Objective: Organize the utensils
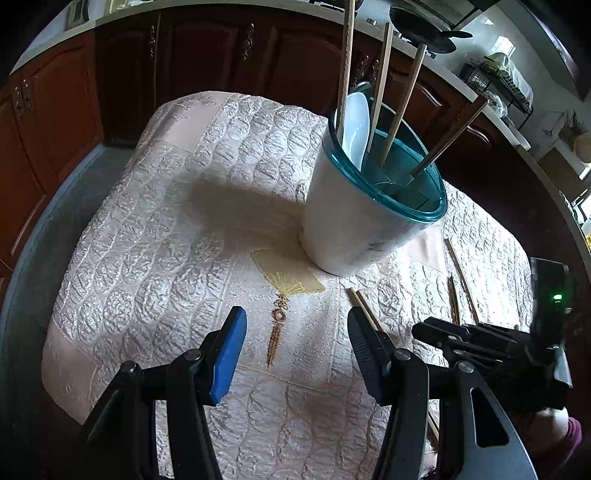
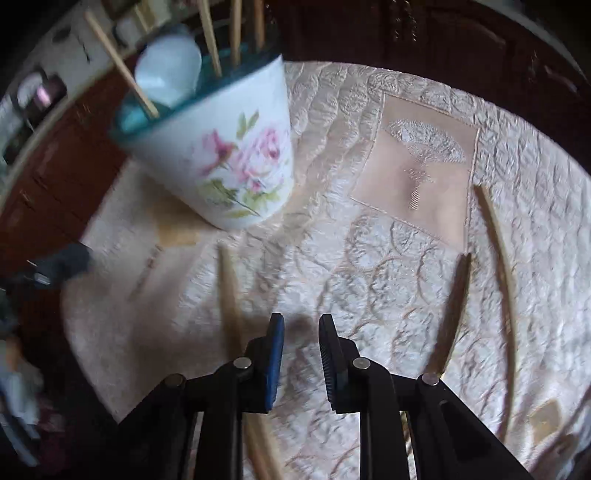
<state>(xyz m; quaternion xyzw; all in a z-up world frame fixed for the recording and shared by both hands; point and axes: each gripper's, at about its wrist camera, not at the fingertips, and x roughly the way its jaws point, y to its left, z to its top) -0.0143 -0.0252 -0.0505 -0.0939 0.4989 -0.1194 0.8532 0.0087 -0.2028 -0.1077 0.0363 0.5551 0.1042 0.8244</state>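
A white utensil holder (image 1: 354,221) with a teal rim stands on the quilted cloth; its flower print shows in the right wrist view (image 2: 229,155). It holds several chopsticks (image 1: 402,107) and a white spoon (image 1: 356,129). My left gripper (image 1: 295,332) is open and empty, low over the cloth in front of the holder. My right gripper (image 2: 301,325) is open with a narrow gap and empty, above the cloth. Loose chopsticks lie on the cloth: a pale one (image 2: 229,295) just left of the right gripper, a dark one (image 2: 456,310) and a long pale one (image 2: 498,258) to its right.
The quilted cream cloth (image 1: 166,221) covers a round table. Dark wooden cabinets (image 1: 221,48) stand behind it, with a counter, a pan (image 1: 424,29) and a dish rack (image 1: 495,81) above. The right gripper's body (image 1: 491,347) shows at the right of the left wrist view.
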